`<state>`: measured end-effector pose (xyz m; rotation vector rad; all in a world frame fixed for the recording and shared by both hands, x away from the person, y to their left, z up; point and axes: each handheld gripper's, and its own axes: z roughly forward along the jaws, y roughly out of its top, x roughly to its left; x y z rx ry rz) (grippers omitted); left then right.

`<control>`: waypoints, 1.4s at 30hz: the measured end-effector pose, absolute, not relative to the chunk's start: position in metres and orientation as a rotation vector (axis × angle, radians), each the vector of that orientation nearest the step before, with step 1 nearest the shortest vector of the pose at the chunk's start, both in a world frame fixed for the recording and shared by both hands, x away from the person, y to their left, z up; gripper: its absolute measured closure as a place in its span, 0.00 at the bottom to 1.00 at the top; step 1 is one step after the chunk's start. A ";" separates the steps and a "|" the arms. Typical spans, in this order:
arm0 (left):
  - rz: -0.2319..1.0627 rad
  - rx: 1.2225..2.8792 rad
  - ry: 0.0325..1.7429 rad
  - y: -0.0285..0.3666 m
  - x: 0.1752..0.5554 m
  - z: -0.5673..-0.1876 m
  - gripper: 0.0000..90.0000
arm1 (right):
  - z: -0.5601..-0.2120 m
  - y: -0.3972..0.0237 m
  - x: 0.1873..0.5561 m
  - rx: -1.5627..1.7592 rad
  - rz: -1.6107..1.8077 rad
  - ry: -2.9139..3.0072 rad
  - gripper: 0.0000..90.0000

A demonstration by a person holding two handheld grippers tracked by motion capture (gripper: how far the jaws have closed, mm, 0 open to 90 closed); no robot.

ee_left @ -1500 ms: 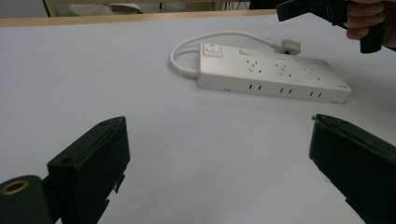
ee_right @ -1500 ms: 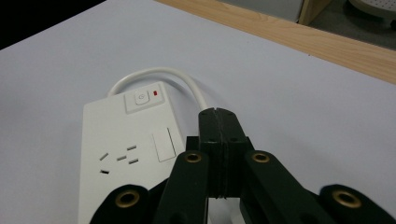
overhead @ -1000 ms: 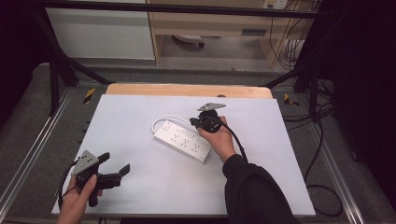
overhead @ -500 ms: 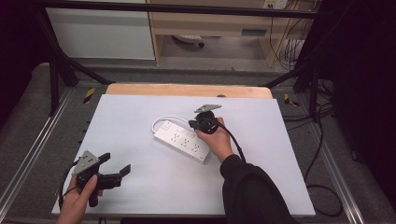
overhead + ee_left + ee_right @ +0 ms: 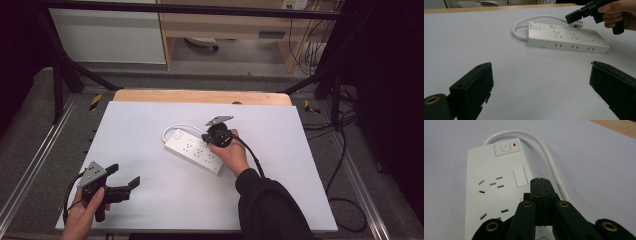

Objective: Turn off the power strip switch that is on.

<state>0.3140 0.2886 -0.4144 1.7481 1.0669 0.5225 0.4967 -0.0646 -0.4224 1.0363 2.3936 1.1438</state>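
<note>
A white power strip (image 5: 195,150) (image 5: 566,37) (image 5: 496,182) lies slantwise in the middle of the white table sheet (image 5: 150,120), its white cable (image 5: 549,155) looping round the switch end. The switch (image 5: 506,146) has a small red light beside it. My right gripper (image 5: 204,137) (image 5: 571,18) (image 5: 541,181) is shut with nothing between its jaws, and its tips hover just over the strip's top near a blank white panel. My left gripper (image 5: 124,175) (image 5: 541,82) rests at the front left of the table, open and empty, pointing toward the strip.
A bare wooden strip (image 5: 200,96) runs along the table's far edge. Black frame posts (image 5: 60,75) stand at the back corners, and cables (image 5: 345,150) hang at the right. Bare sheet lies between the left gripper and the strip.
My right gripper has shifted a little to the left over the power strip, still shut. The left gripper and the strip have stayed where they were.
</note>
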 end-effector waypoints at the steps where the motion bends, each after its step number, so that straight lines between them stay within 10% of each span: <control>1: 0.520 1.751 1.066 0.288 0.314 -0.414 0.06 | -0.423 -0.064 0.496 1.034 1.142 2.395 1.00; 42: 0.520 1.752 1.065 0.288 0.314 -0.414 0.06 | -0.429 -0.068 0.484 1.006 1.112 2.415 1.00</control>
